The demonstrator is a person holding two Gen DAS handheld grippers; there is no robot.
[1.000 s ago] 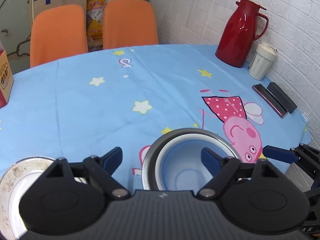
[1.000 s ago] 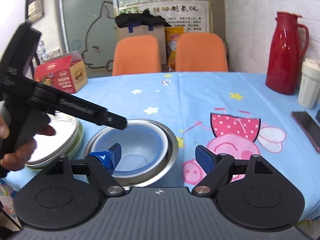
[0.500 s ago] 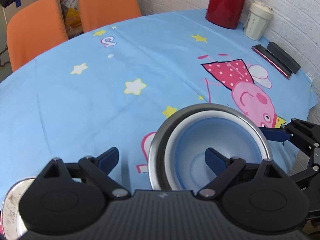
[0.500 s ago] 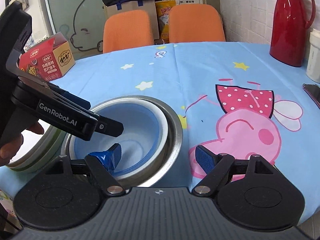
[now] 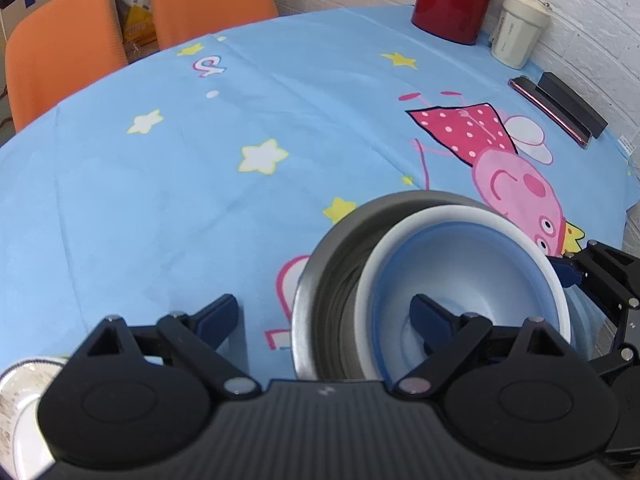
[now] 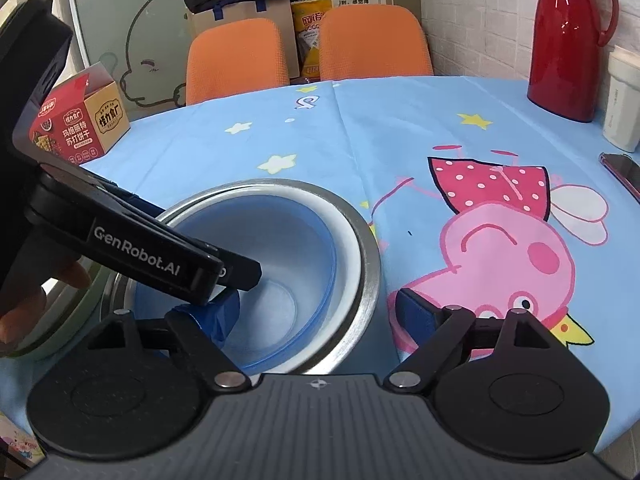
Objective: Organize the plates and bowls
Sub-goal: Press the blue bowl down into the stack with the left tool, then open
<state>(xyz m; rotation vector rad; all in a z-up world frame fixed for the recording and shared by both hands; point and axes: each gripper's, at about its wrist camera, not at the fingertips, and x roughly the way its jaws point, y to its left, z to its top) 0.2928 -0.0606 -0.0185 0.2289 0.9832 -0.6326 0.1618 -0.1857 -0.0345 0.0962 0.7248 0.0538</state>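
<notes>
A blue-and-white bowl [image 5: 472,268] sits nested inside a steel bowl [image 5: 332,264] on the blue tablecloth; both show in the right wrist view too, the blue bowl [image 6: 280,248] inside the steel bowl [image 6: 366,276]. My left gripper [image 5: 324,312] is open and straddles the near-left rim of the bowls, its right finger inside the blue bowl. My right gripper [image 6: 316,312] is open and straddles the bowls' near-right rim, its left finger inside. A plate [image 5: 16,400] lies at the lower left, and a plate stack [image 6: 76,312] lies left of the bowls.
A red thermos [image 6: 568,40] and a white cup [image 5: 516,28] stand by the brick wall at the right. Dark cases [image 5: 560,104] lie near the table's right edge. A red snack box [image 6: 80,120] is at the far left. Two orange chairs [image 6: 372,44] stand behind the table.
Both grippers have moved down and closer onto the nested bowls. My left gripper shifted so its right finger is now deeper inside the blue bowl. The bowls look slightly tilted now.
</notes>
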